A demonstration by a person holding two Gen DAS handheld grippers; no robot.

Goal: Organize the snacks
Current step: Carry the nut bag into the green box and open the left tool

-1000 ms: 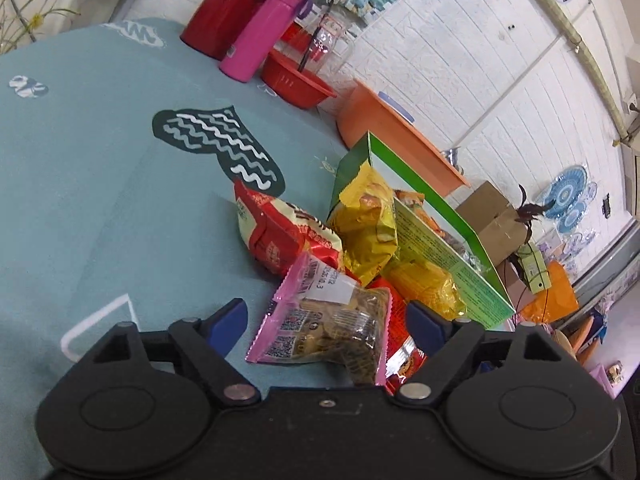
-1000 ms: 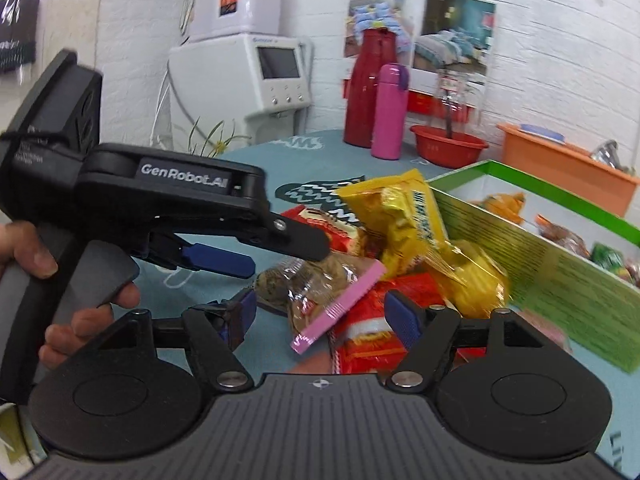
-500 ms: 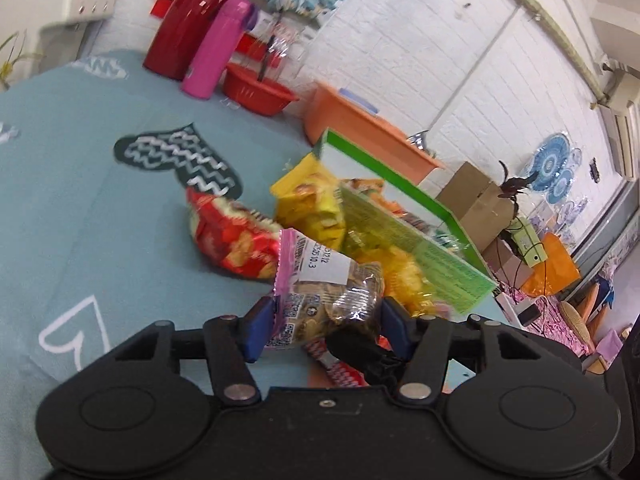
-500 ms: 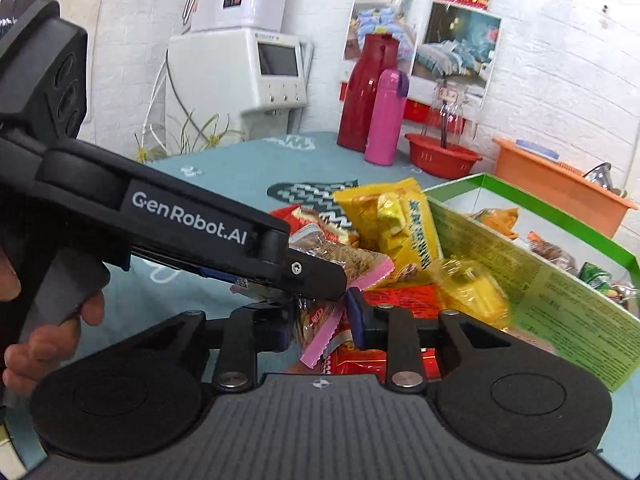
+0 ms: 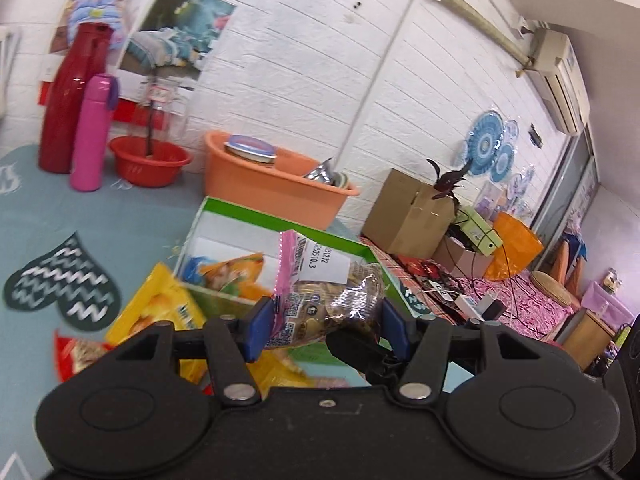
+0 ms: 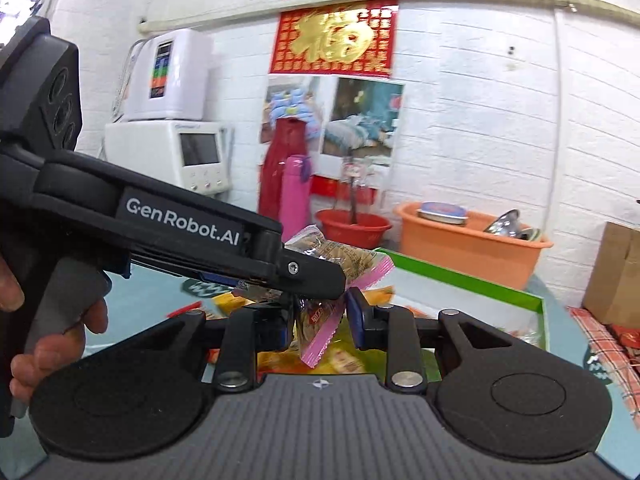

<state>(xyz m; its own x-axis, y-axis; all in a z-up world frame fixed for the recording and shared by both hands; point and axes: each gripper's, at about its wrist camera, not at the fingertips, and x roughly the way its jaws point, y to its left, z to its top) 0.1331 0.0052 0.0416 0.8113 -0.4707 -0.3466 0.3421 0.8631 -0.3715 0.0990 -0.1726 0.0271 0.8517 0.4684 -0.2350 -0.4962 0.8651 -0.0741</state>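
Note:
Both grippers hold one clear snack bag with pink edges and a white label (image 5: 320, 296), lifted above the table. My left gripper (image 5: 326, 322) is shut on its lower part. My right gripper (image 6: 318, 320) is shut on the bag's pink end (image 6: 320, 332), just under the left gripper's fingers (image 6: 312, 276). The green snack box (image 5: 248, 240) lies open behind the bag, with snacks inside; its rim shows in the right wrist view (image 6: 460, 280). A yellow snack bag (image 5: 160, 308) and a red snack bag (image 5: 76, 356) lie on the table below.
A red flask (image 5: 68, 100), a pink bottle (image 5: 94, 132), a red basin (image 5: 148, 160) and an orange tub (image 5: 272, 188) stand along the far wall. A cardboard box (image 5: 408, 212) sits beyond the table's right edge. The cloth is teal (image 5: 60, 220).
Both grippers have lifted the pink-edged bag higher off the pile and toward the green box. The views have tilted up toward the wall.

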